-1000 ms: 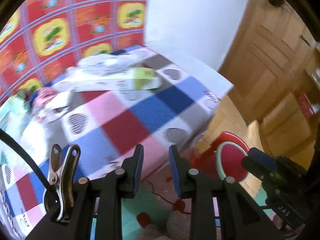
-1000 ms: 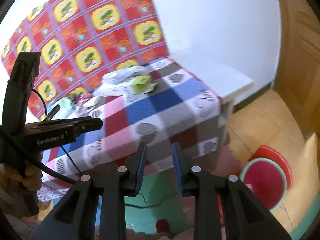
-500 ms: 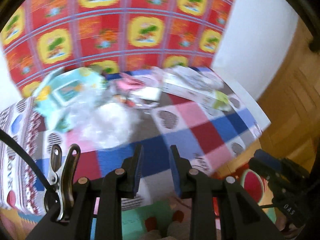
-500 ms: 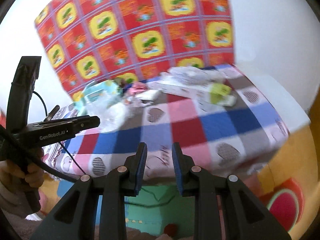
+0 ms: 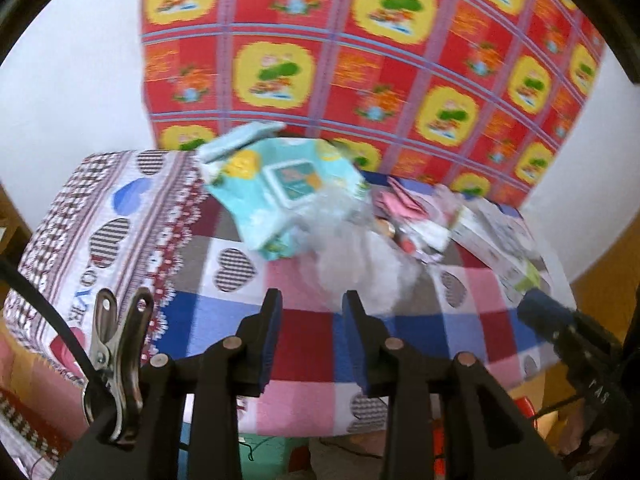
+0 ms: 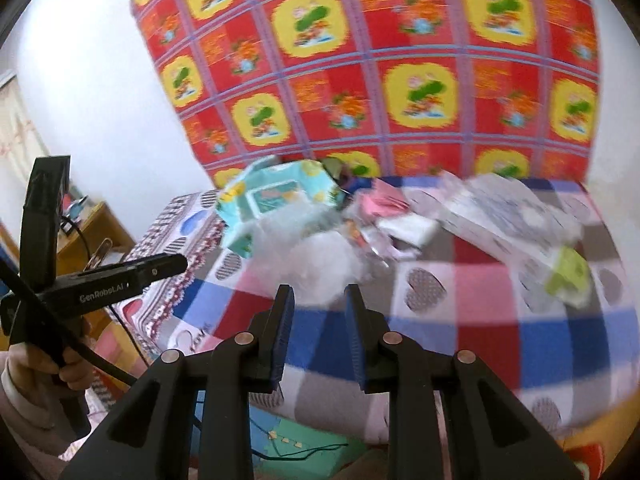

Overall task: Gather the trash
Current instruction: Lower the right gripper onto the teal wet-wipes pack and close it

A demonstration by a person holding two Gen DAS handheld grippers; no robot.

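Ahead of the left gripper (image 5: pixel 312 300), seen through the left wrist camera, a clear plastic bag (image 5: pixel 360 256) lies on the checked tablecloth (image 5: pixel 312 344), just beyond the fingertips. The jaws stand parted, nothing between them. A pale blue packet (image 5: pixel 284 192) sits behind the bag, pink wrappers (image 5: pixel 404 204) and a long white box (image 5: pixel 500 240) off to the right, all blurred. At the right edge the other tool's tip pokes in.

Over to the right wrist camera: the right gripper (image 6: pixel 318 300) is also spread and empty, the clear plastic bag (image 6: pixel 316 264) right in front of its fingertips, apart from them. The left gripper (image 6: pixel 168 266) hovers at left, held by a hand (image 6: pixel 60 368), short of the table edge.
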